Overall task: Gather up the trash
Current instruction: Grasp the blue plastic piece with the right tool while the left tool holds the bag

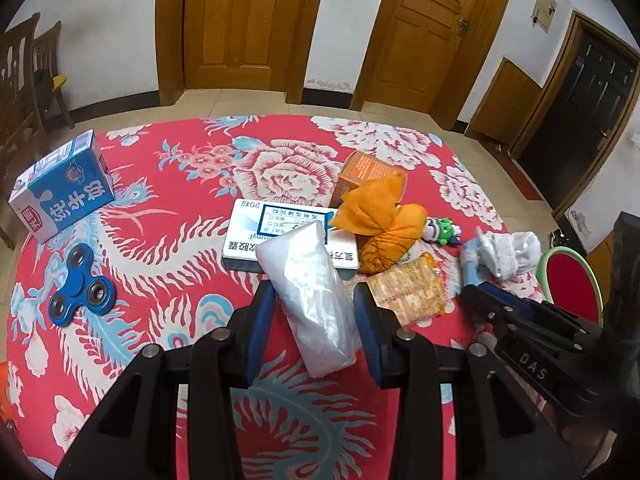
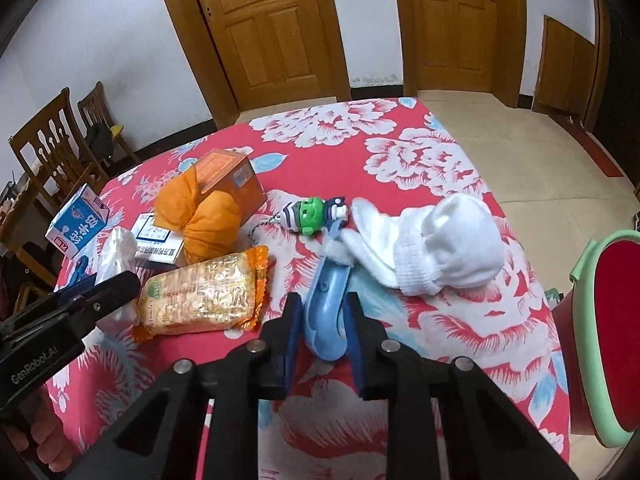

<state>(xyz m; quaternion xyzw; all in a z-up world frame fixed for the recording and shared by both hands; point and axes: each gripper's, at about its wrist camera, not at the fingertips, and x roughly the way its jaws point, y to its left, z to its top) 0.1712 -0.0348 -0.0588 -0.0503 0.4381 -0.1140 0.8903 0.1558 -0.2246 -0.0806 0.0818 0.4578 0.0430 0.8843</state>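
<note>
Fidget spinner (image 1: 82,285) left of medicine box (image 1: 280,236) — milk carton (image 1: 62,190) behind

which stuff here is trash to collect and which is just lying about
Likely trash:
clear plastic bag, in the left tool
blue plastic piece, in the right tool
snack packet

Likely just lying about:
fidget spinner
white sock
toy figure
milk carton

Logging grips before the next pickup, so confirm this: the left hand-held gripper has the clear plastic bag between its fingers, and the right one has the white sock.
Not quite. The left hand-held gripper does have the clear plastic bag between its fingers. The right hand-held gripper has the blue plastic tool, not the white sock, which lies on the cloth beyond. The right wrist view shows it.
</note>
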